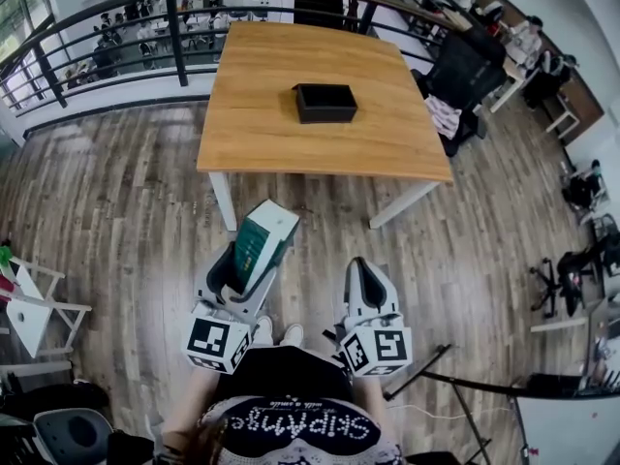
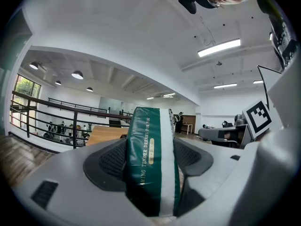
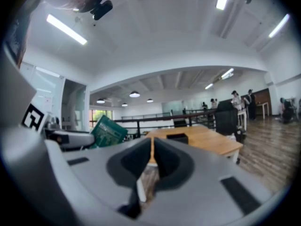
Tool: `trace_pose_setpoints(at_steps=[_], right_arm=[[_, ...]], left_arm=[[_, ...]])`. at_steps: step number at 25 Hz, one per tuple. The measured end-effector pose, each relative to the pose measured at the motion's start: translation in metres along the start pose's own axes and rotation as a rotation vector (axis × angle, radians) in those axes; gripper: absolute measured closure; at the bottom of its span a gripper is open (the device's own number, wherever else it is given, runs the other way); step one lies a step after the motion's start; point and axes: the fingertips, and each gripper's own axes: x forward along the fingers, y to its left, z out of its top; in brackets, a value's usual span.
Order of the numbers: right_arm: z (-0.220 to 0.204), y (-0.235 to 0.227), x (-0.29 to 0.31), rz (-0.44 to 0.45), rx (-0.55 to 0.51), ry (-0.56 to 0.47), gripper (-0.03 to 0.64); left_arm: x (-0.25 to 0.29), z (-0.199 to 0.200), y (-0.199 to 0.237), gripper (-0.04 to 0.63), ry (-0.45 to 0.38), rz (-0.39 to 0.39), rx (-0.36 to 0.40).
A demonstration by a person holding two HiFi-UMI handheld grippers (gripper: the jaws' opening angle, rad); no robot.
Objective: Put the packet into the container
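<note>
The left tool point(image 2: 151, 164) is clamping a glossy dark-green packet with a white stripe and pale lettering point(image 1: 260, 244), upright between its jaws. The right tool point(image 3: 152, 160) is hovering pressed closed, empty. A black rectangular container point(image 1: 325, 102) is sitting well ahead on the wooden table point(image 1: 281, 134).

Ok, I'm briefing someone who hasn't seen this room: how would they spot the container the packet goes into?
Find the light wooden table beside the dark railing, ahead of the person. Near its middle sits the container: a small black rectangular open-topped box, the only thing on that tabletop.
</note>
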Motion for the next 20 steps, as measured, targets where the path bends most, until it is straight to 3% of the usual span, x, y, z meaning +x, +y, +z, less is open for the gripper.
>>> trace_pose_setpoints(at_steps=[10,20], right_arm=[[-0.018,0.022,0.003,-0.025,0.012,0.044,0.575],[-0.020,0.021,0.017,-0.003,0.019,0.044,0.575]], left_arm=[[-0.012,-0.006,0.020,0.252,0.013,-0.029,-0.007],[-0.011,-0.006,0.032,0.252,0.002,0.009,-0.009]])
